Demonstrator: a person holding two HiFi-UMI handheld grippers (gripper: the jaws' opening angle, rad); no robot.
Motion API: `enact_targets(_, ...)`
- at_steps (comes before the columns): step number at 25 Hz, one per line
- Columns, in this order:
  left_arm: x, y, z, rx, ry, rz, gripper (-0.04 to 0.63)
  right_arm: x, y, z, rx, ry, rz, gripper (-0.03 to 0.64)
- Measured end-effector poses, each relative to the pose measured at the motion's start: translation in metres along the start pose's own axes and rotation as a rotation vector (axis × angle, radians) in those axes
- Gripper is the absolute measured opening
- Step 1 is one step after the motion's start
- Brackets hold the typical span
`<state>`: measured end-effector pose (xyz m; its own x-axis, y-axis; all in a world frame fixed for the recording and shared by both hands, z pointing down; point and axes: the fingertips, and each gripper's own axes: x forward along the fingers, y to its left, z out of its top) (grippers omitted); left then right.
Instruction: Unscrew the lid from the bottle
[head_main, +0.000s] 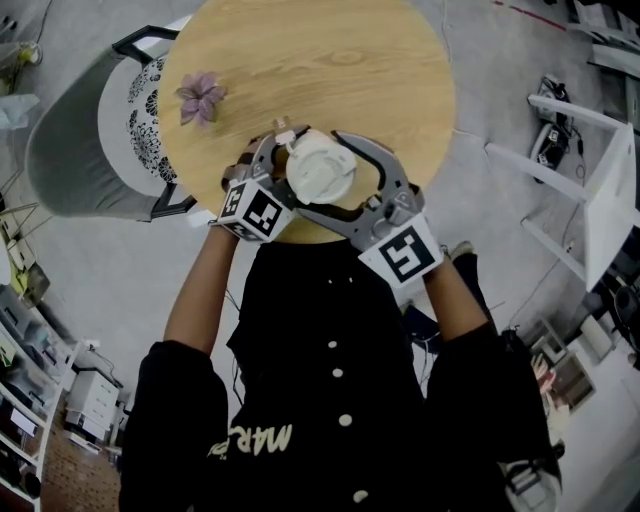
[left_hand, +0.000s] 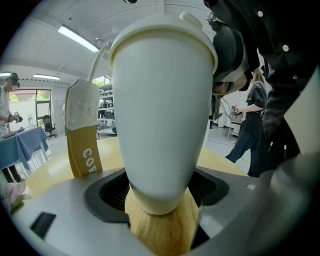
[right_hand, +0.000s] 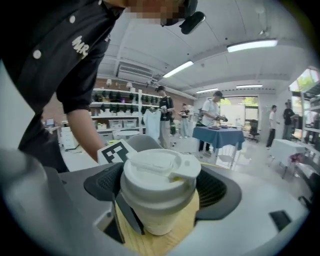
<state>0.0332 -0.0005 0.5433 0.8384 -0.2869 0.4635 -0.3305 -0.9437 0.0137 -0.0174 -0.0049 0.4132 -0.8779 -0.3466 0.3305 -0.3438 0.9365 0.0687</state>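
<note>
- head view: a white bottle (head_main: 320, 168) stands on the round wooden table (head_main: 330, 60) near its front edge, close to the person; a purple flower (head_main: 201, 98) lies well apart.
- left gripper view: the left gripper (left_hand: 160, 197) is clamped on the bottle's lower body.
- right gripper view: the right gripper (right_hand: 159, 192) is closed on the lid (right_hand: 160, 167).

The table (head_main: 330, 60) is smooth pale wood with visible grain, the bottle (left_hand: 160, 110) and its lid (right_hand: 160, 167) smooth matt white plastic, the strap (left_hand: 84, 150) woven tan cloth, and the right gripper (right_hand: 162, 192) matt grey plastic with ribbed black pads (right_hand: 216, 190).
</note>
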Motion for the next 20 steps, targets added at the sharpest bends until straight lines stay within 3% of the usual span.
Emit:
enact_targets(4,0.001,0.001,0.000,-0.005,-0.018,-0.006,0.359,-0.001,0.007,-0.002,-0.080,-0.005,0.326,0.451)
enact_targets(6,0.001,0.000,-0.002,-0.003,-0.023,-0.007,0.359,-0.003,0.011,-0.006,-0.084,0.029,0.411,0.451)
enact_targets(9,0.000,0.000,-0.003,0.004,-0.023,-0.007,0.359,-0.003,0.013,-0.009,-0.091,0.057,0.451,0.451)
enact_targets(13,0.001,-0.001,-0.003,0.007,-0.025,-0.010,0.359,-0.003,0.009,-0.009,-0.065,0.046,0.385,0.478)
enact_targets(17,0.000,0.000,-0.001,-0.001,-0.017,-0.008,0.358,-0.010,-0.004,-0.008,0.071,0.029,0.179,0.503)
enact_targets(20,0.000,-0.001,-0.002,-0.001,-0.009,-0.007,0.359,-0.007,0.001,-0.008,0.102,0.018,0.042,0.503)
